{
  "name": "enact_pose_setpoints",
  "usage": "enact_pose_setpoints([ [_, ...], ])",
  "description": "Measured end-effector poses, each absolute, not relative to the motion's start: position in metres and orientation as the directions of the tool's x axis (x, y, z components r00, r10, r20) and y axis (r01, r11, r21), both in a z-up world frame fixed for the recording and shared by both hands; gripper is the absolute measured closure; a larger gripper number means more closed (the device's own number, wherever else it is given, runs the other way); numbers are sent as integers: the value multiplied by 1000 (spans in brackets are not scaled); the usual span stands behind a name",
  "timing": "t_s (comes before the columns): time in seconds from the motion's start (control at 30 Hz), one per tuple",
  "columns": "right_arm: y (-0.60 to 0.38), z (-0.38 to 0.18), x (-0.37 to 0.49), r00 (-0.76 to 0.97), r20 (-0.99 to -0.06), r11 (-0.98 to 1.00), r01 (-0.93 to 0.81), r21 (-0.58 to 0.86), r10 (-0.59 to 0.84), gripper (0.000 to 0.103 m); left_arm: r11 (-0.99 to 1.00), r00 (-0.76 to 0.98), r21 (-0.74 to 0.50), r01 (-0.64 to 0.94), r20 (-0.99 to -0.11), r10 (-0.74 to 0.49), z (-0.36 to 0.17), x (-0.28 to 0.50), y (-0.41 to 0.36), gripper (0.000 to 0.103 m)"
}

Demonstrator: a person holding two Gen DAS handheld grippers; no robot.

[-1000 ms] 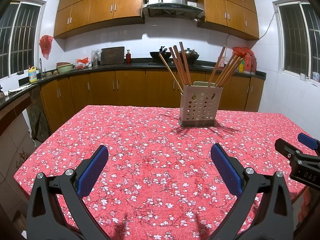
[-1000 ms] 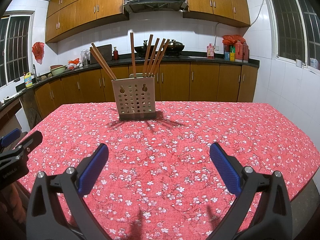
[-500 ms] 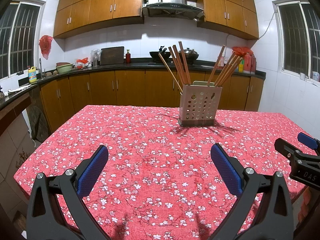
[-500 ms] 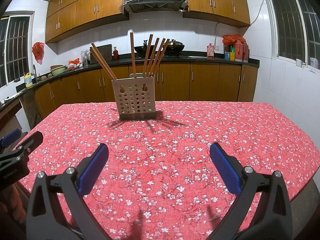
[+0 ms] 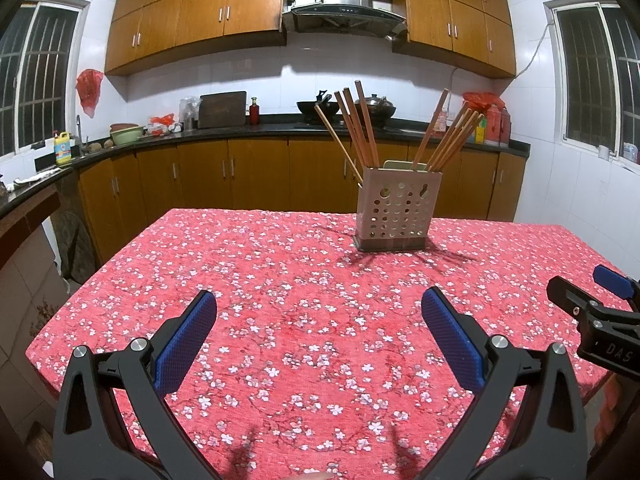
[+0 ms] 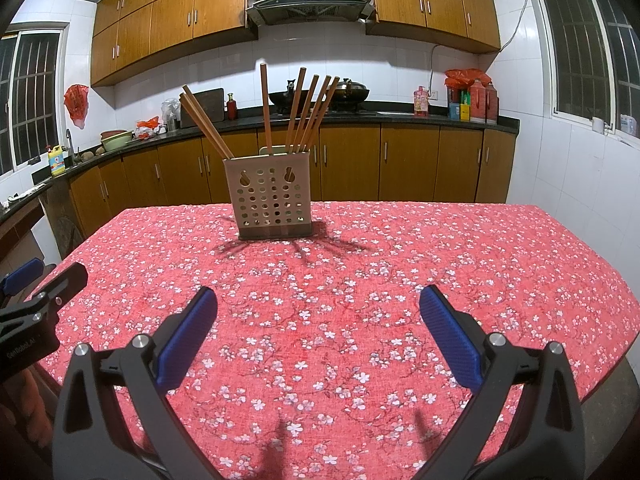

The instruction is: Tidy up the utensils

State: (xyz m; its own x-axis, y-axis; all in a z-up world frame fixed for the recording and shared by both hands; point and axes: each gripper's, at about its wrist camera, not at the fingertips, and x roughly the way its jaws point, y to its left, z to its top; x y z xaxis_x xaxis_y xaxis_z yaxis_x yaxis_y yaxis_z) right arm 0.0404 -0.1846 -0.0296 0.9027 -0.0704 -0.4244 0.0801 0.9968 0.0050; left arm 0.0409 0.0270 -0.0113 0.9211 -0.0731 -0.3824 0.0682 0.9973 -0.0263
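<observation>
Over the table (image 5: pixel 280 280) I am holding the left gripper (image 5: pixel 319 312) and right gripper (image 6: pixel 318 308) wide and empty; chopsticks (image 6: pixel 304 112) are standing in the holder (image 6: pixel 270 196) ahead, so I am judging a reach comes next.

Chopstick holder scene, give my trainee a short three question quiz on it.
1. True or false: the left hand-held gripper holds a chopstick.
2. Where do the chopsticks stand? A) flat on the tablecloth B) in the perforated holder C) on the counter
3. Fill in: the holder stands on a red ____ tablecloth.

Key: 1 false, both it and the right hand-held gripper are open and empty; 2 B; 3 floral.
</observation>
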Motion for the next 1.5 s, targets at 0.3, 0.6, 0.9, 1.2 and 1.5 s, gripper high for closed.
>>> enact_pose_setpoints([
  [0.3,-185,-31,40,900,-431,997,77,12,-65,4,998,921,-22,63,-383,-66,-13,42,31,2],
  [0.6,-186,-31,40,900,-431,997,77,12,-64,4,997,917,-29,66,-391,-72,-12,45,38,2],
  [0.9,-186,-31,40,900,-432,997,77,12,-64,4,997,917,-29,66,-392,-72,-12,45,39,2],
  [1.2,-186,-30,40,899,-433,997,77,13,-64,4,997,917,-29,66,-393,-72,-12,45,38,2],
  [1.5,-185,-31,41,899,-433,997,78,14,-64,4,997,917,-29,66,-392,-72,-12,45,39,2],
])
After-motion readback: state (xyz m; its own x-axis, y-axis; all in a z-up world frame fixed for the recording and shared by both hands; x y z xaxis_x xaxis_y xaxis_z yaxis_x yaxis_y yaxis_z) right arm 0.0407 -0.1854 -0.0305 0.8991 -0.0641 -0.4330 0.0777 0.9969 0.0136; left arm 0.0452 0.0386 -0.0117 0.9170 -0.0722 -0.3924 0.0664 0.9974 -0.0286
